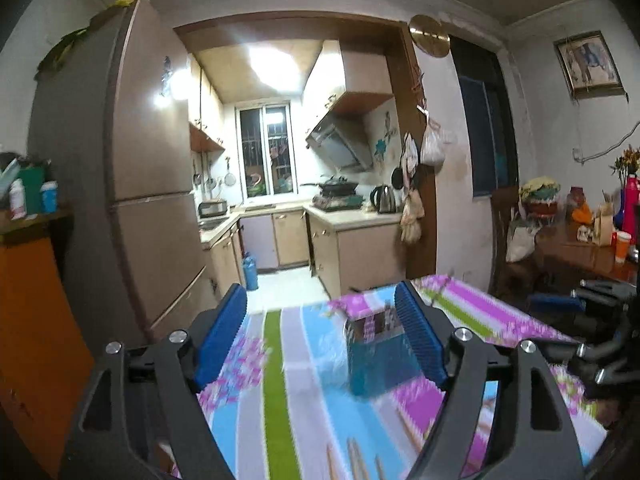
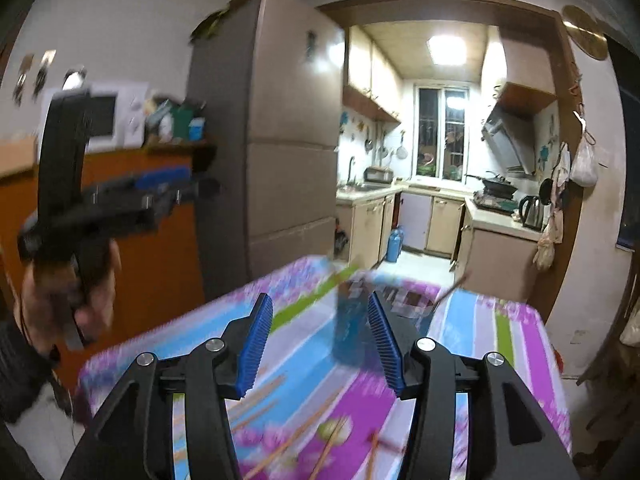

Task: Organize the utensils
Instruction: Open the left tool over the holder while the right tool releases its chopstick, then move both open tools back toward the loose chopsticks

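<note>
A blue utensil holder box [image 1: 374,354] stands on the table with the striped floral cloth [image 1: 276,400]; it also shows in the right wrist view [image 2: 352,320], blurred. Several wooden chopsticks [image 2: 296,436] lie loose on the cloth near the front edge; their ends show in the left wrist view [image 1: 352,460]. My left gripper [image 1: 324,340] is open and empty above the table, the box just inside its right finger. My right gripper [image 2: 320,344] is open and empty above the chopsticks. The left gripper [image 2: 120,196] also shows, held in a hand at the left.
A tall fridge [image 1: 132,184] and an orange cabinet [image 1: 36,328] stand left of the table. The kitchen doorway [image 1: 280,200] is ahead. A wooden side table [image 1: 580,248] with bottles and flowers stands at the right.
</note>
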